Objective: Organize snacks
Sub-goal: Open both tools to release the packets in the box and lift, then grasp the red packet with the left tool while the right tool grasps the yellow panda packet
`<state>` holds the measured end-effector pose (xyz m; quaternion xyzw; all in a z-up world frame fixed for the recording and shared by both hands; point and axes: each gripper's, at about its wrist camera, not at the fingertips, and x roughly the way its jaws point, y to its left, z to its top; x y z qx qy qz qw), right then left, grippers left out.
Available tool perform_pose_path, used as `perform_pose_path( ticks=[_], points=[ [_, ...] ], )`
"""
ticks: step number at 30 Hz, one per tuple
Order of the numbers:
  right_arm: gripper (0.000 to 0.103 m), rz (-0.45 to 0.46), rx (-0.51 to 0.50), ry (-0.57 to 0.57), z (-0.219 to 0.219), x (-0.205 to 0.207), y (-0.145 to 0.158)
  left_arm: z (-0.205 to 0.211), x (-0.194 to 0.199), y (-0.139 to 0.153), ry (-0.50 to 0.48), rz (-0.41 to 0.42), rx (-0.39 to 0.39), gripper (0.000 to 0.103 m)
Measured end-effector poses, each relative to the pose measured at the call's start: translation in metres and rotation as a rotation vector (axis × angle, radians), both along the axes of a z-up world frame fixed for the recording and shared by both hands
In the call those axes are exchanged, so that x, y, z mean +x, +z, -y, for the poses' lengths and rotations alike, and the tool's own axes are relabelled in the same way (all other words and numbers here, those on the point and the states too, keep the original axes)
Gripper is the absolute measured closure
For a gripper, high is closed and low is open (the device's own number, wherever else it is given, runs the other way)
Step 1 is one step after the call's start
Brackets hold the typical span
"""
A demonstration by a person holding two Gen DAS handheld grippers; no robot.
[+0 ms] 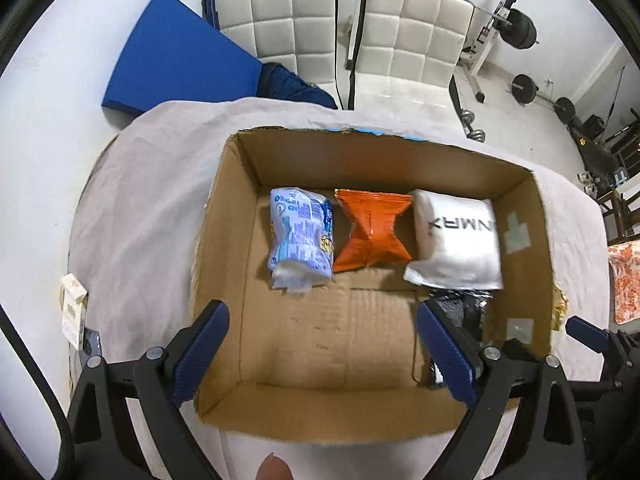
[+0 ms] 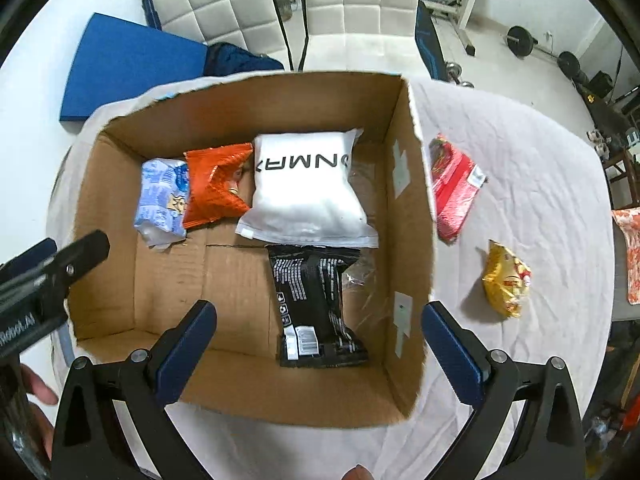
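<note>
An open cardboard box (image 1: pixel 224 216) (image 2: pixel 416 208) sits on a cloth-covered table. Inside lie a light blue packet (image 1: pixel 301 236) (image 2: pixel 162 200), an orange packet (image 1: pixel 370 230) (image 2: pixel 214 188), a white pouch (image 1: pixel 456 240) (image 2: pixel 306 192) and a black packet (image 2: pixel 316 304) (image 1: pixel 468 312). My left gripper (image 1: pixel 322 354) hangs open over the box's near part, holding nothing. My right gripper (image 2: pixel 320 348) is open above the black packet, holding nothing. On the cloth right of the box lie a red packet (image 2: pixel 454 190) and a yellow packet (image 2: pixel 506 280).
A cream packet (image 1: pixel 72 312) lies at the table's left edge. Two white padded chairs (image 1: pixel 296 28) stand behind the table, with a blue mat (image 1: pixel 176 52) on the floor and weights (image 1: pixel 520 32) at the back right. An orange-patterned cloth (image 2: pixel 630 252) lies far right.
</note>
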<state>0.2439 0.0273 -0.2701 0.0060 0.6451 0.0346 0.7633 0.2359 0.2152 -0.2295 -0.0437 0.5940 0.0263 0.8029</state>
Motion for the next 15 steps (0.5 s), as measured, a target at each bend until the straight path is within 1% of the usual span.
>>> perform_pose_path(
  ticks=[6, 15],
  points=[
    [0.000, 0.039, 0.030, 0.009, 0.012, -0.022, 0.035, 0.010, -0.032, 0.034, -0.001, 0.060, 0.019, 0.007],
    [0.000, 0.093, 0.065, 0.020, 0.020, -0.049, 0.072, 0.027, -0.053, 0.055, 0.000, 0.086, 0.012, 0.007]
  ],
)
